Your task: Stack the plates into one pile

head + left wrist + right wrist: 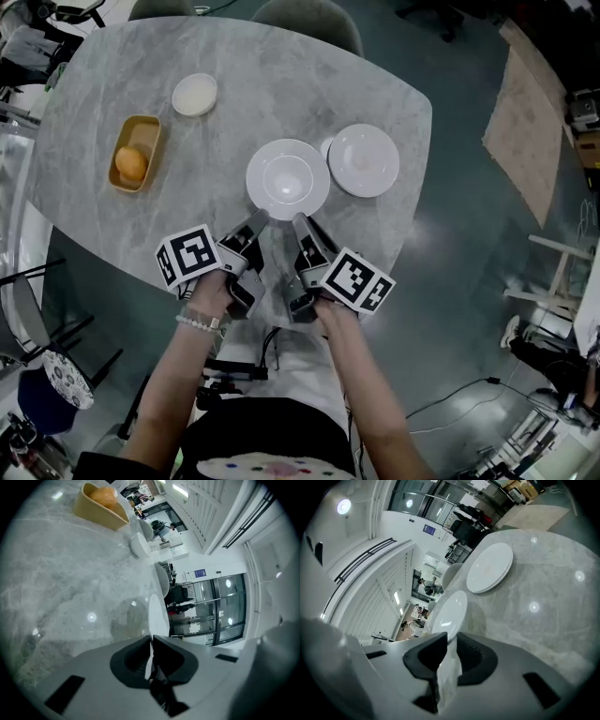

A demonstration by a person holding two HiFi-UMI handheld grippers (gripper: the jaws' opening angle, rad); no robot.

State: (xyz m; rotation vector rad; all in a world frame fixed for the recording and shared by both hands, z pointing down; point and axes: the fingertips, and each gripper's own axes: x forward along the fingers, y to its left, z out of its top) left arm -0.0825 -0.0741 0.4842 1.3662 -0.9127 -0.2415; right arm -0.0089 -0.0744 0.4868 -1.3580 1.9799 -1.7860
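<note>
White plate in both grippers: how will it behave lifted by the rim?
Likely rigid: the white plate looks like glazed ceramic. Its glossy rim may slip in the left gripper and right gripper, which both pinch only the near edge. It would probably chip if dropped on the hard table.

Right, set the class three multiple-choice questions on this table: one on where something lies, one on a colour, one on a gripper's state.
1. Where is the orange? A: on a white plate. B: in the yellow dish. C: on the bare table.
2. What colour is the table? A: grey. B: red. C: black.
3. The left gripper is: A: wide open. B: holding the orange. C: shut on the rim of the near plate.
Answers: 1 B, the head view shows it lying in the dish; 2 A, the top is grey and marbled; 3 C, the rim is pinched between its jaws.
</note>
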